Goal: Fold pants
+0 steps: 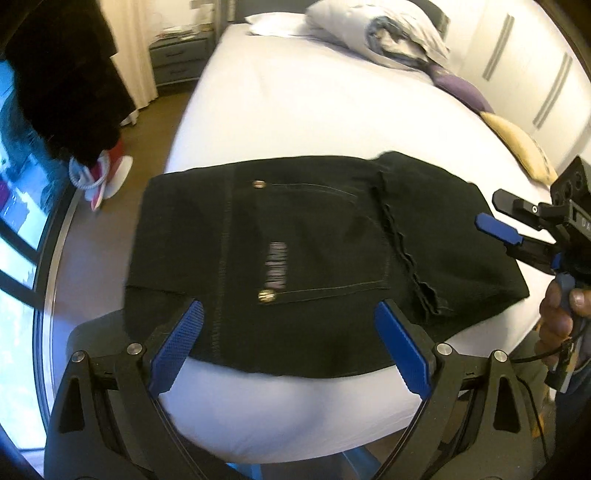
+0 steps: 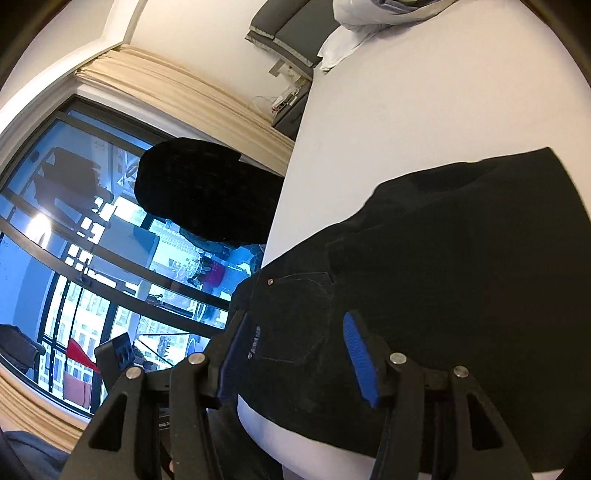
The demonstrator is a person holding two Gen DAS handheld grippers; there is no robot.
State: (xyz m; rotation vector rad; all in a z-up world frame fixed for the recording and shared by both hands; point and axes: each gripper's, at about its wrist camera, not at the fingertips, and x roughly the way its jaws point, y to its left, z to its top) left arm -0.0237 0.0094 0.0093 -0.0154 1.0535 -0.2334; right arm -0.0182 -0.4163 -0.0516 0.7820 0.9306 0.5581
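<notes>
Black pants [image 1: 317,258] lie folded into a compact rectangle near the front edge of the white bed [image 1: 314,110], back pocket with rivets and a small label facing up. My left gripper [image 1: 288,332] is open just above the pants' near edge, holding nothing. My right gripper [image 1: 495,218] shows at the right of the left wrist view, open, beside the pants' right edge. In the right wrist view the pants [image 2: 443,277] fill the lower right, and the right gripper [image 2: 288,350] hangs open over them, empty.
A bundled duvet [image 1: 391,29], a purple cushion [image 1: 461,90] and a yellow cushion [image 1: 517,147] lie along the far side of the bed. A nightstand [image 1: 177,59] stands at the left. Dark clothing [image 1: 62,74] hangs by the window [image 2: 74,240]. Sneakers [image 1: 103,173] are on the floor.
</notes>
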